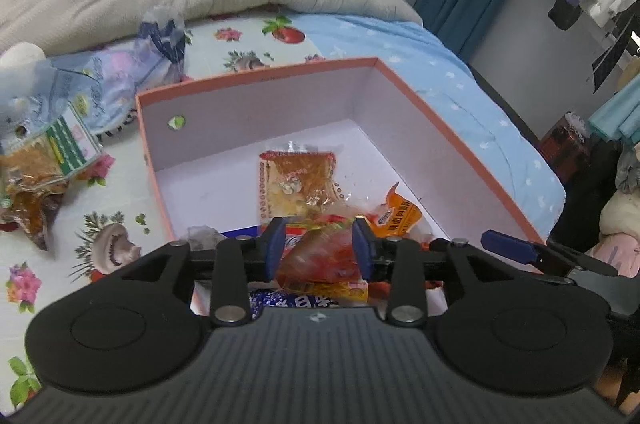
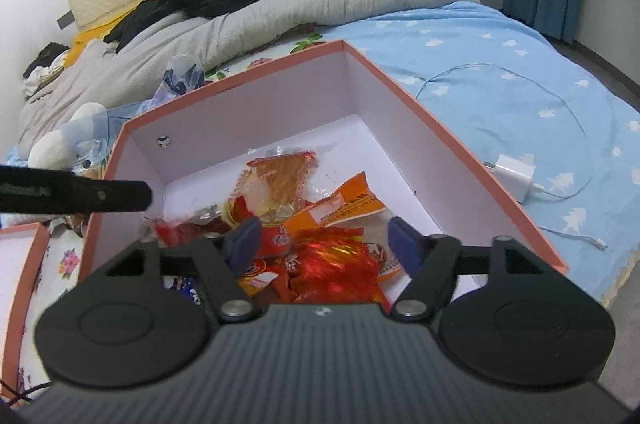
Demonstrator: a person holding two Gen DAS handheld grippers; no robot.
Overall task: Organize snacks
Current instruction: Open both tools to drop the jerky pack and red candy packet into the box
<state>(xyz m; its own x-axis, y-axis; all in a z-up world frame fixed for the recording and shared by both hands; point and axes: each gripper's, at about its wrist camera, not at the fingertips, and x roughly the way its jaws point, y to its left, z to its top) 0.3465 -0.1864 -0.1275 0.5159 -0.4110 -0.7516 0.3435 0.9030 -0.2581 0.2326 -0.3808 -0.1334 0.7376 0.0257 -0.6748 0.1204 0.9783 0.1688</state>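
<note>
Left wrist: crinkly snack packets (image 1: 298,184) fill rectangular cardboard box (image 1: 256,80).

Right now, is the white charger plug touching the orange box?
Apart. The right wrist view shows the white charger plug lying on the blue sheet beside the orange box, with a strip of sheet between them.

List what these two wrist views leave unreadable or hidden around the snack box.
- Left wrist view: the red snack packet between the left gripper jaws is motion-blurred; contact unclear.
- Right wrist view: the shiny red wrapper is blurred, its label illegible.
- Both views: the gripper bodies hide the box's near wall.
</note>
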